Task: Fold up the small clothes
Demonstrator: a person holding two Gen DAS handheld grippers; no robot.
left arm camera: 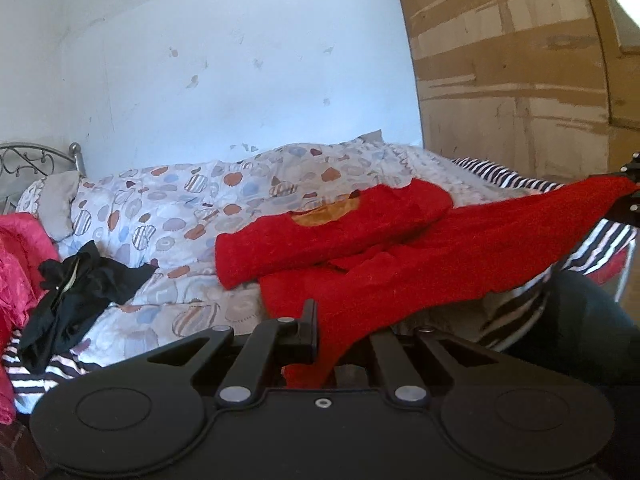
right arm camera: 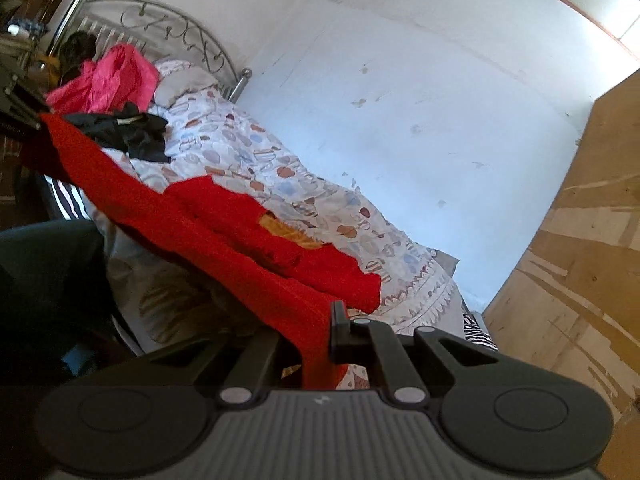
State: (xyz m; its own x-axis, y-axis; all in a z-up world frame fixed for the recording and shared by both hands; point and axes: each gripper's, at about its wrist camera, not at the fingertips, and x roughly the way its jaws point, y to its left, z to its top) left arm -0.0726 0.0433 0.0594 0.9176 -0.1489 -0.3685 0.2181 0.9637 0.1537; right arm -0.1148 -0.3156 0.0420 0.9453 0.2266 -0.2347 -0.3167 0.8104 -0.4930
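A red knit sweater point(left arm camera: 384, 248) lies partly on the bed, its near edge lifted and stretched between both grippers. My left gripper point(left arm camera: 332, 336) is shut on one end of that edge, the cloth hiding its right finger. My right gripper point(right arm camera: 316, 336) is shut on the other end; it also shows at the right of the left wrist view point(left arm camera: 628, 188). The sweater point(right arm camera: 240, 232) has an orange lining at the neck. One sleeve is folded across the body.
The bed has a patterned duvet point(left arm camera: 180, 200) against a white wall. A black garment point(left arm camera: 80, 284) and a pink garment point(left arm camera: 16, 264) lie toward the metal headboard point(right arm camera: 160, 24). A striped sheet point(left arm camera: 504, 176) and a cardboard wall point(left arm camera: 520, 80) are at the foot. My leg point(right arm camera: 48, 280) is beside the bed.
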